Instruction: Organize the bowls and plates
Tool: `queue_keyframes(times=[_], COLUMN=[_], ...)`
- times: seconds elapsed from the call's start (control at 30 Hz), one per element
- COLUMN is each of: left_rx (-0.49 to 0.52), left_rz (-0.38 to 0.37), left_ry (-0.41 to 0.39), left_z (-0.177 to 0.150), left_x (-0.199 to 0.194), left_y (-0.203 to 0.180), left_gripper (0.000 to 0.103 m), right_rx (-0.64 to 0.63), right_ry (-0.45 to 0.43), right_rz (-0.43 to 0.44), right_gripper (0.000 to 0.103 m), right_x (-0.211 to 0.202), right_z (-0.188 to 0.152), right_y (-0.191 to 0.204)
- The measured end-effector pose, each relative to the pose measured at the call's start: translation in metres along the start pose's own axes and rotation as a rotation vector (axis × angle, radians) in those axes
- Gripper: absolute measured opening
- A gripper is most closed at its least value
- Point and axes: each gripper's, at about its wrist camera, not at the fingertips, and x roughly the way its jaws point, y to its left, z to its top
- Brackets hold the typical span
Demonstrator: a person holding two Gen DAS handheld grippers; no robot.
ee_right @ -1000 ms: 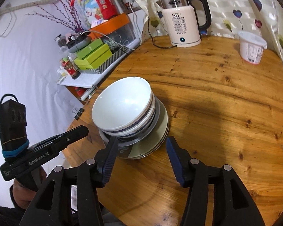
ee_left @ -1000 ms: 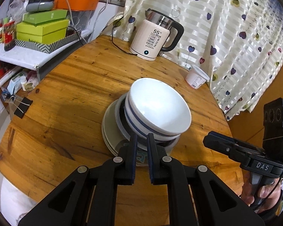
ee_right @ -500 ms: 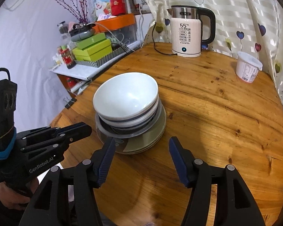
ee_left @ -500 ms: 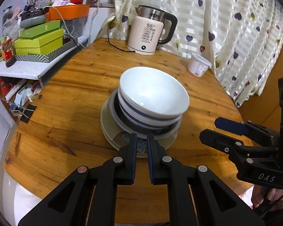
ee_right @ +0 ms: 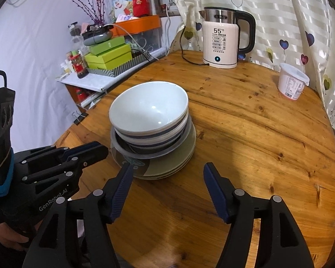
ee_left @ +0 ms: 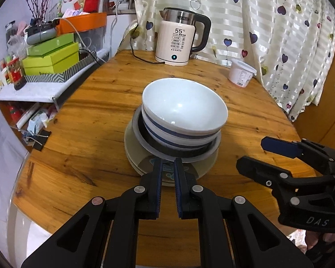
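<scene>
One stack stands in the middle of the round wooden table (ee_left: 96, 102): white bowls with blue bands (ee_left: 183, 109) (ee_right: 149, 111) nested in a dark grey dish (ee_left: 178, 154), on several greenish plates (ee_left: 203, 169) (ee_right: 181, 156). My left gripper (ee_left: 168, 167) is nearly shut and empty, its tips just in front of the plates' near edge. My right gripper (ee_right: 167, 174) is open and empty, in front of the stack, apart from it. Each gripper shows in the other's view, the right one (ee_left: 265, 156) and the left one (ee_right: 93, 151).
A white electric kettle (ee_left: 178, 42) with its cord stands at the table's far edge. A white plastic tub (ee_left: 241, 73) sits at the far right by the curtain. A shelf with green boxes (ee_left: 51, 60) stands left of the table. A binder clip (ee_left: 40, 138) hangs off the left edge.
Both grippers have drawn back from the stack and risen a little. The stack has not moved. The jaws stand as before.
</scene>
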Motion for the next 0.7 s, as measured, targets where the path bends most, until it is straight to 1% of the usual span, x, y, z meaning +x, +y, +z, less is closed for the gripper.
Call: queue_keyframes(times=[0.23, 0.33, 0.53, 0.63, 0.7], left_rx=[-0.004, -0.010, -0.026, -0.062, -0.065], left_rz=[-0.001, 0.023, 0.013, -0.007, 0.003], left_ry=[0.014, 0.011, 0.026, 0.022, 0.026], left_z=[-0.002, -0.004, -0.006, -0.009, -0.010], left_x=[0.006, 0.006, 0.011, 0.012, 0.013], left_y=[0.000, -0.001, -0.001, 0.003, 0.002], left_gripper=[0.010, 0.010, 0.010, 0.010, 0.010], right_rx=[-0.002, -0.003, -0.010, -0.012, -0.010], right_ry=[0.000, 0.000, 0.000, 0.000, 0.001], right_rz=[-0.002, -0.008, -0.007, -0.008, -0.006], right_gripper=[0.067, 0.067, 0.067, 0.068, 0.068], right_x=[0.001, 0.002, 0.004, 0.005, 0.005], right_z=[-0.001, -0.002, -0.004, -0.005, -0.005], right_y=[0.001, 0.001, 0.001, 0.001, 0.001])
